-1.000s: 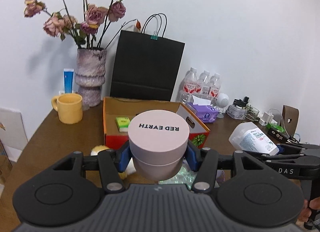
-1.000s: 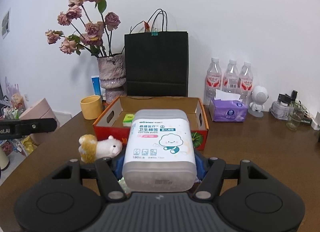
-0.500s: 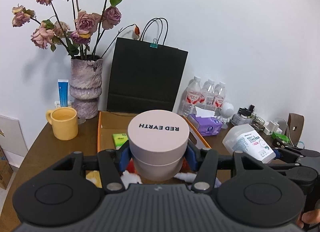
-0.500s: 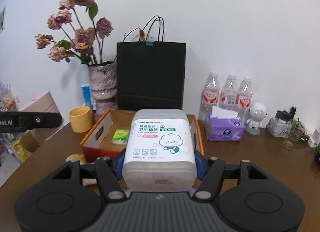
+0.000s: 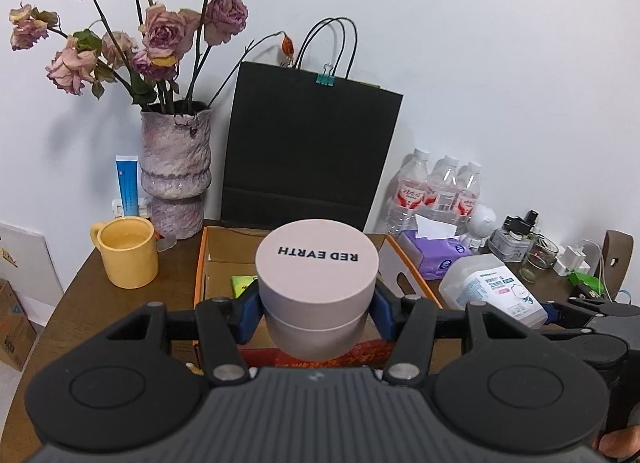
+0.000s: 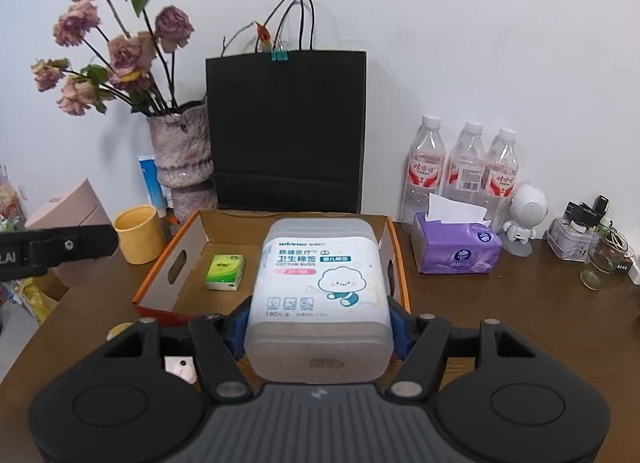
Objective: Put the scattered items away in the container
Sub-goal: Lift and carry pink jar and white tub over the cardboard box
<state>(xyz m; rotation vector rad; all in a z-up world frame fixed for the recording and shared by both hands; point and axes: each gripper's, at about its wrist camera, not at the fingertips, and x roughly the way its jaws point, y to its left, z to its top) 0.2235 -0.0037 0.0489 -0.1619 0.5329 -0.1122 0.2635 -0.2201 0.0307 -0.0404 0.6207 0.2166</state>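
Note:
My left gripper [image 5: 316, 309] is shut on a round pink jar [image 5: 317, 287] with a lid that reads RED EARTH, held over the near edge of the orange cardboard box [image 5: 202, 263]. My right gripper [image 6: 318, 325] is shut on a frosted plastic cotton-bud box [image 6: 320, 287], held above the front of the same cardboard box [image 6: 180, 259]. A small green packet [image 6: 225, 266] lies on the cardboard box's floor. In the left wrist view the cotton-bud box [image 5: 494, 289] and right gripper show at the right. A plush toy [image 6: 180, 369] peeks out below the right gripper.
Behind the cardboard box stand a black paper bag [image 6: 286, 131], a vase of dried roses [image 6: 180, 155] and a yellow mug [image 5: 128, 257]. To the right are a purple tissue pack [image 6: 456, 249], three water bottles [image 6: 464, 167], a white robot figure [image 6: 524, 219] and small jars.
Both grippers have moved forward and a little up toward the cardboard box with their loads. The box now lies right under them, and the plush toy has slipped mostly beneath the grippers.

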